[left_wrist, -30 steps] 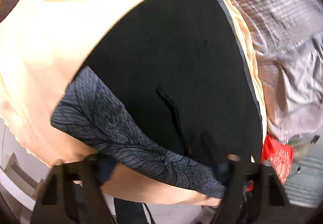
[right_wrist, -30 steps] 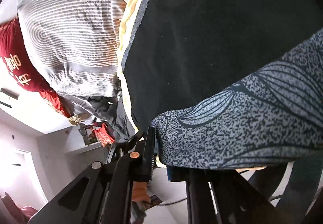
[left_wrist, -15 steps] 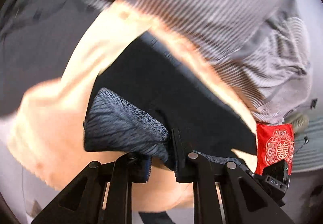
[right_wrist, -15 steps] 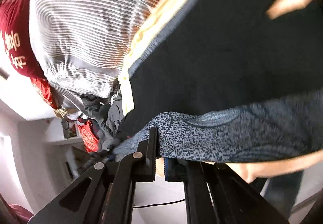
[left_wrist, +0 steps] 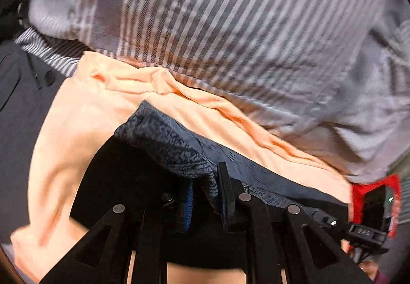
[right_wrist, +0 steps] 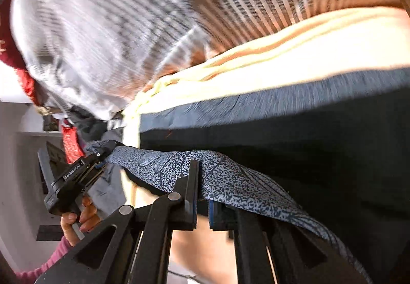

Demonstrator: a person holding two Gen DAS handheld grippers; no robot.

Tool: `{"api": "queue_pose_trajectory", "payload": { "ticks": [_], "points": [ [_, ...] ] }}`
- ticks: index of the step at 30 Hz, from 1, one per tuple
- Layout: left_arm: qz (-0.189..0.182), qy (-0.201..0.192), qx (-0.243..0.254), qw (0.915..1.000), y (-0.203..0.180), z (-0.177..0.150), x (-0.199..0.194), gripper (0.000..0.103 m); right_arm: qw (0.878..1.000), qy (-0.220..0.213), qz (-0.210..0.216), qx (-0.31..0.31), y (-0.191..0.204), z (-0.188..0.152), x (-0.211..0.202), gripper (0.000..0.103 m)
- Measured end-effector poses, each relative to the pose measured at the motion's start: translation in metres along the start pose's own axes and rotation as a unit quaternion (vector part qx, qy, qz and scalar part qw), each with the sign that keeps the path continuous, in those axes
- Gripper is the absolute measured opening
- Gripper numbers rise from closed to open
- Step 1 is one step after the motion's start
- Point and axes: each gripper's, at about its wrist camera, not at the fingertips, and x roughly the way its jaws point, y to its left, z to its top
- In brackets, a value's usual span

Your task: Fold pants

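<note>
The left gripper (left_wrist: 205,197) pointed steeply down, its jaws clamped on the speckled blue waistband (left_wrist: 179,153) of the black pants (left_wrist: 128,176). The right gripper (right_wrist: 202,197) likewise pinched that band (right_wrist: 230,181). In the right wrist view a hand (right_wrist: 77,220) in a pink sleeve held the other tool, whose small white label was too small to read. The pants lay on a peach cloth (left_wrist: 77,117); beyond it, striped grey fabric (left_wrist: 230,28).

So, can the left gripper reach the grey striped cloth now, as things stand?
Probably not yet. The left gripper is shut on the patterned edge of the pants, so it is not free. The grey striped cloth lies beyond the peach cloth, uncovered, but the gripper would first have to release the pants.
</note>
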Motion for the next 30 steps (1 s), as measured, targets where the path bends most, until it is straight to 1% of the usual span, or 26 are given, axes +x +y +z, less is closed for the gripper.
{"api": "queue_pose_trajectory", "payload": {
  "ticks": [2, 5, 8, 9, 12, 15, 17, 18, 19, 20, 21, 22, 23, 25, 26, 28, 29, 30],
  "points": [
    [0.027, 0.011, -0.001, 0.9996, -0.001, 0.006, 0.028, 0.018, 1.0, 0.011, -0.011, -0.004, -0.009, 0.018, 0.019, 0.006],
    [0.053, 0.023, -0.007, 0.9983, 0.001, 0.008, 0.056, 0.019, 0.999, 0.034, -0.034, -0.009, -0.025, 0.037, 0.05, 0.006],
    [0.064, 0.03, -0.012, 0.9974, 0.001, 0.009, 0.066, 0.019, 0.997, 0.052, -0.046, -0.018, -0.036, 0.042, 0.072, 0.006],
    [0.065, 0.033, -0.013, 0.9972, 0.0, 0.011, 0.066, 0.019, 0.997, 0.056, -0.045, -0.019, -0.038, 0.044, 0.076, 0.006],
    [0.058, 0.045, -0.017, 0.9971, 0.0, 0.015, 0.059, 0.021, 0.997, 0.066, -0.025, -0.001, -0.043, 0.049, 0.076, 0.007],
    [0.064, 0.034, -0.008, 0.9973, -0.004, 0.021, 0.041, 0.021, 0.997, 0.081, 0.001, 0.012, -0.046, 0.055, 0.069, 0.01],
    [0.072, 0.023, -0.003, 0.9971, -0.005, 0.025, 0.027, 0.021, 0.996, 0.086, 0.011, 0.013, -0.043, 0.058, 0.063, 0.015],
    [0.074, 0.02, -0.001, 0.997, -0.005, 0.027, 0.019, 0.021, 0.996, 0.085, 0.02, 0.017, -0.042, 0.059, 0.059, 0.025],
    [0.081, 0.018, 0.003, 0.9966, -0.005, 0.028, 0.015, 0.028, 0.996, 0.081, 0.029, 0.023, -0.042, 0.061, 0.054, 0.043],
    [0.1, 0.011, 0.015, 0.9948, -0.007, 0.027, 0.008, 0.039, 0.996, 0.074, 0.039, 0.032, -0.043, 0.064, 0.049, 0.052],
    [0.118, 0.0, 0.027, 0.9926, -0.01, 0.026, 0.001, 0.062, 0.996, 0.059, 0.049, 0.042, -0.042, 0.067, 0.041, 0.063],
    [0.126, -0.011, 0.033, 0.9915, -0.01, 0.026, -0.003, 0.067, 0.996, 0.048, 0.057, 0.045, -0.041, 0.069, 0.033, 0.064],
    [0.129, -0.021, 0.038, 0.9907, -0.011, 0.024, -0.009, 0.067, 0.996, 0.04, 0.064, 0.046, -0.038, 0.071, 0.025, 0.064],
    [0.125, -0.016, 0.044, 0.991, -0.011, 0.022, -0.011, 0.067, 0.998, 0.027, 0.062, 0.019, -0.024, 0.069, 0.008, 0.064],
    [0.13, -0.004, 0.048, 0.9903, -0.013, 0.016, -0.005, 0.067, 0.998, 0.026, 0.052, -0.002, -0.015, 0.067, 0.003, 0.063],
    [0.145, 0.032, 0.068, 0.9866, -0.022, 0.005, 0.02, 0.067, 0.997, 0.037, 0.017, -0.058, 0.004, 0.053, 0.002, 0.056],
    [0.149, 0.048, 0.083, 0.9841, -0.027, -0.004, 0.031, 0.067, 0.996, 0.05, 0.002, -0.079, 0.011, 0.046, 0.007, 0.051],
    [0.15, 0.056, 0.093, 0.9828, -0.032, -0.011, 0.04, 0.067, 0.993, 0.068, -0.014, -0.096, 0.015, 0.036, 0.015, 0.049]
  ]
}}
